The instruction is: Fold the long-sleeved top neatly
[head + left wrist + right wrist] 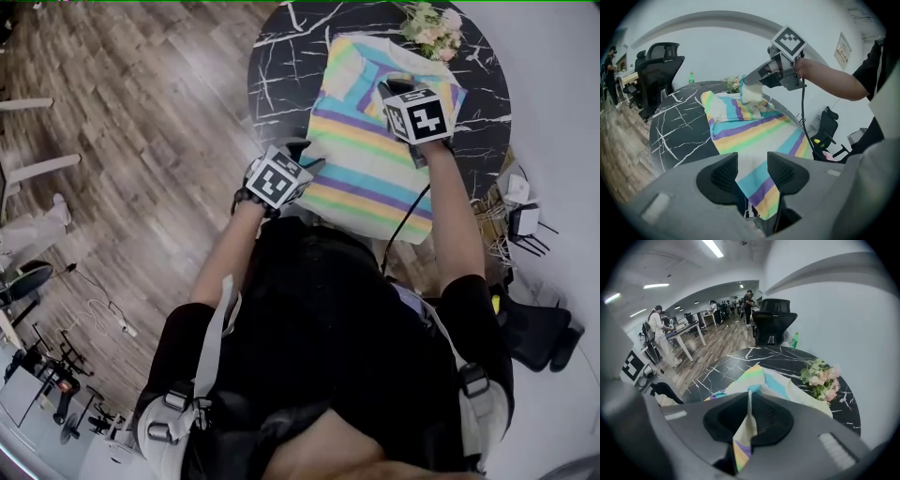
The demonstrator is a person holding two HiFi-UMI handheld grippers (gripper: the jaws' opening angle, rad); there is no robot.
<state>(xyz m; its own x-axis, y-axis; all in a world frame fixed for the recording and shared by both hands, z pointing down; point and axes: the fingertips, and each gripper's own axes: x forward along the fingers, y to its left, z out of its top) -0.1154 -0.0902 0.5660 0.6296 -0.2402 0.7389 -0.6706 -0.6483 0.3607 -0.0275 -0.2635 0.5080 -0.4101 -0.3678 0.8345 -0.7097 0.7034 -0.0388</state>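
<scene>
Long-sleeved top partly folded on the table
Head view: a sleeve seemed drawn across the flat body, with most folds left. Left gripper view: the left gripper gripped the hem. Right gripper view: the right gripper was clamped on lifted cloth.

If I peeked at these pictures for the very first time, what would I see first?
The rainbow-striped top spread on the round black marble table jumps out first. Then the right gripper pinching a fold of it in its jaws at the far end, and the left gripper holding its near edge. Pink flowers sit at the table's far rim.
</scene>
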